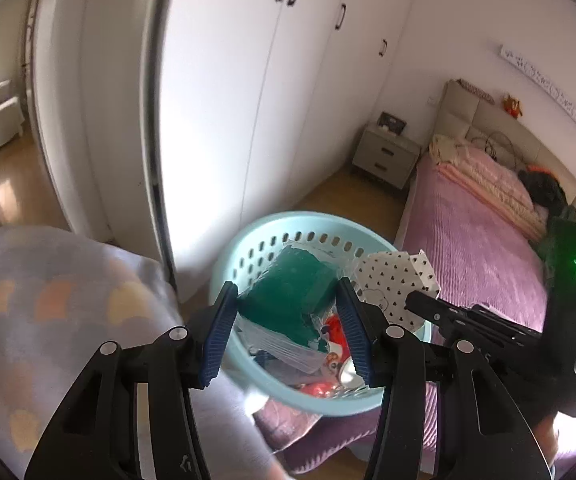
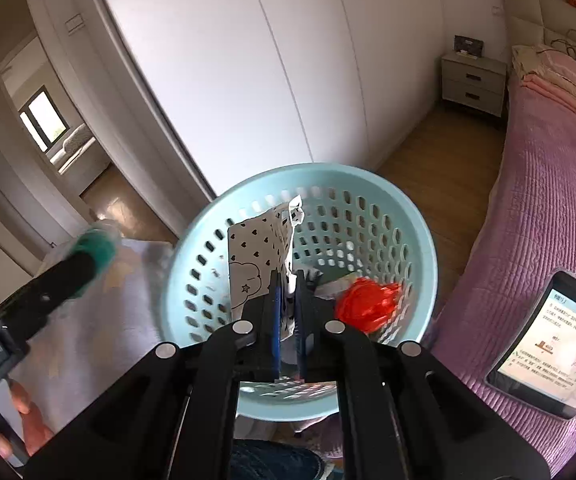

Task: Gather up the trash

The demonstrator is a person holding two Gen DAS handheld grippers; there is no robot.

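A light blue perforated basket (image 1: 272, 236) (image 2: 368, 220) stands at the bed's corner with trash in it, including a red crumpled piece (image 2: 368, 304). My left gripper (image 1: 288, 332) is shut on a green plastic-wrapped pack (image 1: 288, 292) and holds it over the basket. My right gripper (image 2: 288, 312) is shut on a white wrapper with black hearts (image 2: 256, 256) above the basket; the wrapper also shows in the left wrist view (image 1: 396, 280). The left gripper with the green pack (image 2: 96, 248) is seen at left in the right wrist view.
A bed with a purple cover (image 1: 472, 248) (image 2: 536, 208) lies to the right. A phone (image 2: 548, 344) lies on it. White wardrobe doors (image 1: 228, 100) stand behind the basket. A grey nightstand (image 1: 386, 156) is at the far wall. A patterned blanket (image 1: 48, 320) is at left.
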